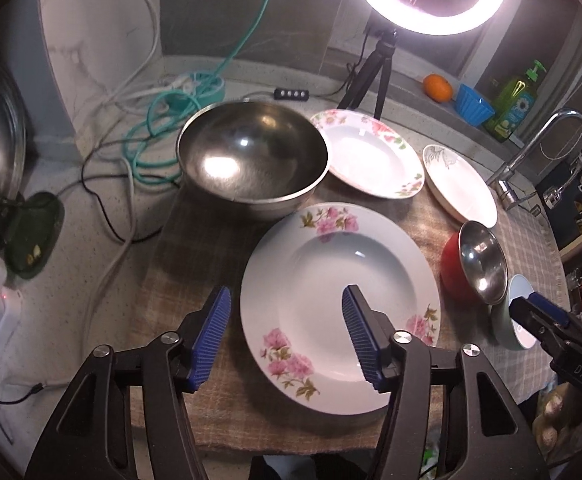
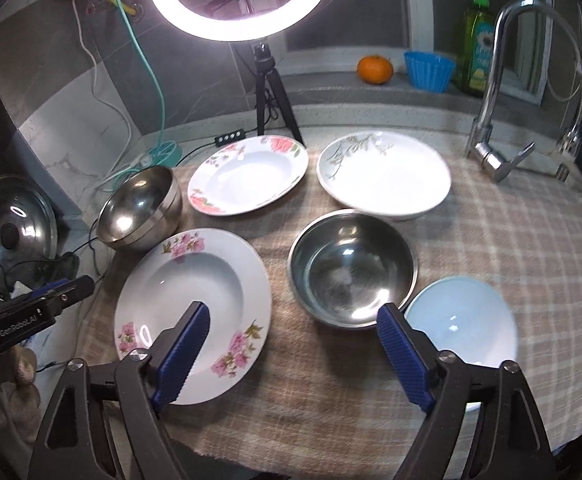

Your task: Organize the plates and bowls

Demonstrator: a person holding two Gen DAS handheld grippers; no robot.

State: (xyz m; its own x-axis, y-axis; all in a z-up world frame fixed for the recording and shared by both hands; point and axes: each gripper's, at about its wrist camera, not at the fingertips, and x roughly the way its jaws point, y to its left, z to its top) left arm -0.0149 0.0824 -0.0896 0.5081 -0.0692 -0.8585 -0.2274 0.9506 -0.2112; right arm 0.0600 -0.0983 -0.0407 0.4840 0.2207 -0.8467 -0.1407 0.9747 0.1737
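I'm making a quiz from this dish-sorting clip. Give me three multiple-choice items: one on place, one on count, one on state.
1. Where is the orange?
A. window ledge
B. inside a bowl
C. on a plate

2. How many flat dishes with printed patterns lie on the cloth?
A. one
B. three
C. five

3. The right gripper is
A. shut on a plate
B. open, holding nothing
C. shut on a bowl

Answers:
1 A, it sits beside the blue cup.
2 B, two pink-flowered, one grey-sprigged.
3 B, its blue pads stand wide apart.
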